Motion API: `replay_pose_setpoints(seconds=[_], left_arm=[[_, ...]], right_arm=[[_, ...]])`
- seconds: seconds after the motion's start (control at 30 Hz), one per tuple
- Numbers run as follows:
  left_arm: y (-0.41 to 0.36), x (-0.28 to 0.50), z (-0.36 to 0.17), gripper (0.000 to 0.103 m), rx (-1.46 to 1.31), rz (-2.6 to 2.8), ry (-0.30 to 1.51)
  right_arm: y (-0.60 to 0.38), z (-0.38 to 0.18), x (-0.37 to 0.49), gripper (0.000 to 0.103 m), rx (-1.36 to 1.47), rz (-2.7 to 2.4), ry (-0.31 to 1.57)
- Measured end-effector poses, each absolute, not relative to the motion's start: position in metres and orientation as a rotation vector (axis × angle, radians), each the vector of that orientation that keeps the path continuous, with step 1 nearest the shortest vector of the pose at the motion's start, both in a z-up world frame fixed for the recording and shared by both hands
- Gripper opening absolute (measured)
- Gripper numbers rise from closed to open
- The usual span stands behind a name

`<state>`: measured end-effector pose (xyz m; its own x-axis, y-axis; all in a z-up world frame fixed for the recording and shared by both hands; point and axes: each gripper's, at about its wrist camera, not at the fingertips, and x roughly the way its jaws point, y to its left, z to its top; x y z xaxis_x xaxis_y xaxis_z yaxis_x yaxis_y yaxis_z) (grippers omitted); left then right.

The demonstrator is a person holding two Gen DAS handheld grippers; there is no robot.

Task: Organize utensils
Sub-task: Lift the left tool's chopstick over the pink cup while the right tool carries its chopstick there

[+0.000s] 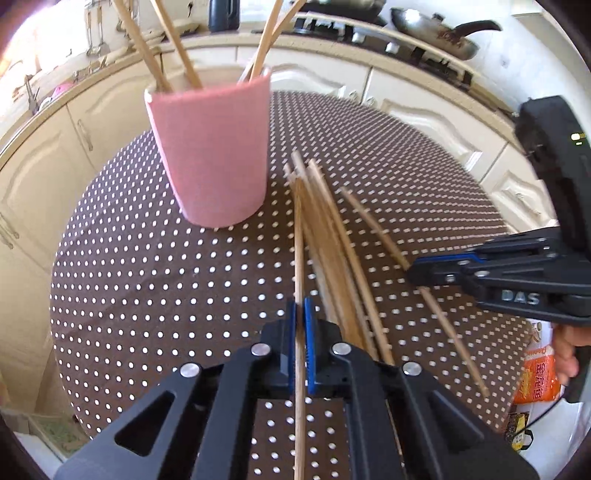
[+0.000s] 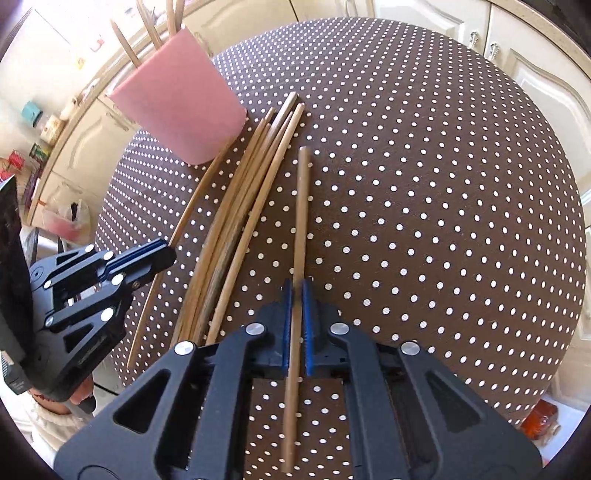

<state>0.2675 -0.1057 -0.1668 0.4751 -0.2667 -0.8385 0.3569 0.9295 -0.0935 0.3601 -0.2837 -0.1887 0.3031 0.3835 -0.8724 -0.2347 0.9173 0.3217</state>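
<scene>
A pink cup (image 1: pixel 214 147) stands on the dotted tablecloth with several wooden chopsticks upright in it. Just right of it lies a pile of loose chopsticks (image 1: pixel 332 243). My left gripper (image 1: pixel 300 306) is shut on one chopstick (image 1: pixel 297 229), which runs lengthwise between its blue pads toward the cup. My right gripper (image 2: pixel 297 286) is shut on another single chopstick (image 2: pixel 303 199), set apart to the right of the pile (image 2: pixel 240 206). In the right wrist view the cup (image 2: pixel 181 99) is at upper left and the left gripper (image 2: pixel 168 254) is at the left edge.
The round table (image 2: pixel 443 166) wears a brown cloth with white dots. Cream kitchen cabinets (image 1: pixel 424 110) curve behind it, with a wok (image 1: pixel 436 33) on the stove. An orange packet (image 1: pixel 539 373) lies below the table's right edge, beside a hand.
</scene>
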Motion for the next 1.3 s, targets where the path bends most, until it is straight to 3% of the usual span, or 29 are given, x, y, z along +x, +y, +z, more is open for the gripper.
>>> replay_pose_setpoints(seconds=[0.7,0.97,1.3], left_arm=[[-0.084,0.199,-0.051,0.005,-0.016,-0.495,0.599],[-0.083,0.224,-0.062,0.005,-0.026,-0.469,0.641],[-0.079,0.244,-0.083,0.005,-0.038,-0.44,0.668]], right_arm=[[-0.281,-0.068,0.268,0.002,0.173,0.538,0.736],[-0.278,-0.089,0.295,0.002,0.191,0.504,0.798],[-0.298,-0.135,0.344,0.003,0.078,0.249,1.048]])
